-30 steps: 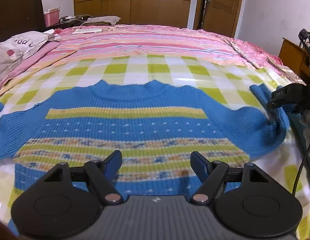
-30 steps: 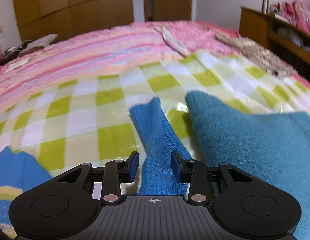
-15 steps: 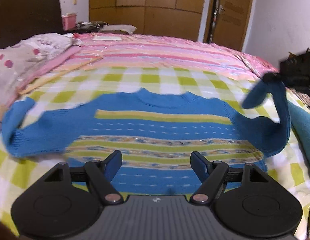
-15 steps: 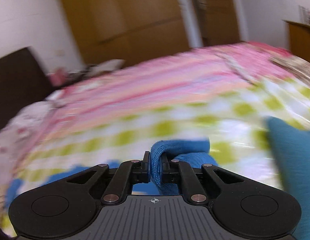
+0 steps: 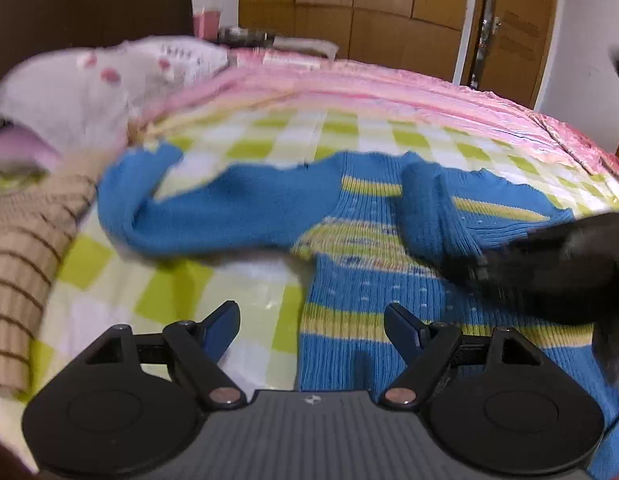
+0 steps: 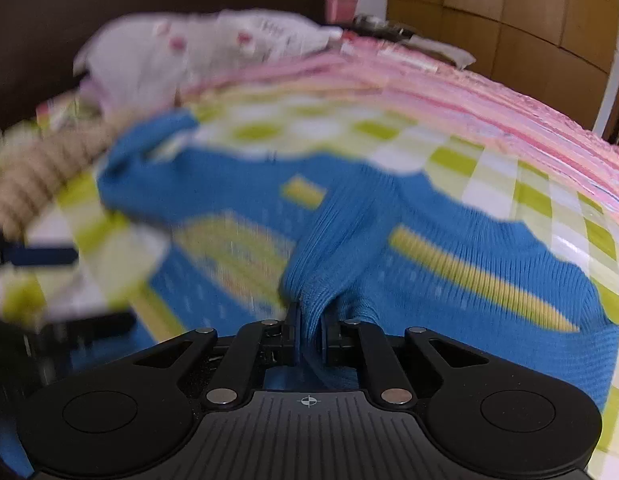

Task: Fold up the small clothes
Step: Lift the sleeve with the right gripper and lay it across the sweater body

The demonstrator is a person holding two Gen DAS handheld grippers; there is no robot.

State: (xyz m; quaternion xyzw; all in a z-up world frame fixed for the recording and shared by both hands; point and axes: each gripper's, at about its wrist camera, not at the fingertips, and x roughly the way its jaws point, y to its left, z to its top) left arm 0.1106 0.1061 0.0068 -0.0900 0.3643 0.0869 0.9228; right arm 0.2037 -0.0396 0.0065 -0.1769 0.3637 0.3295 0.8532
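Closest to me, the right gripper has its jaws clamped on the cuff of the blue sweater's sleeve, which it holds across the striped chest, evidently to lay that arm inward for the fold. The left gripper hovers over the hem's left edge with jaws wide apart and nothing between them; they have just been opening further, probably ready to take the other sleeve, which sprawls out flat to the side. The sweater lies face-up on the green-checked sheet. Beside it a tan striped garment waits; farther back, the pink bedspread.
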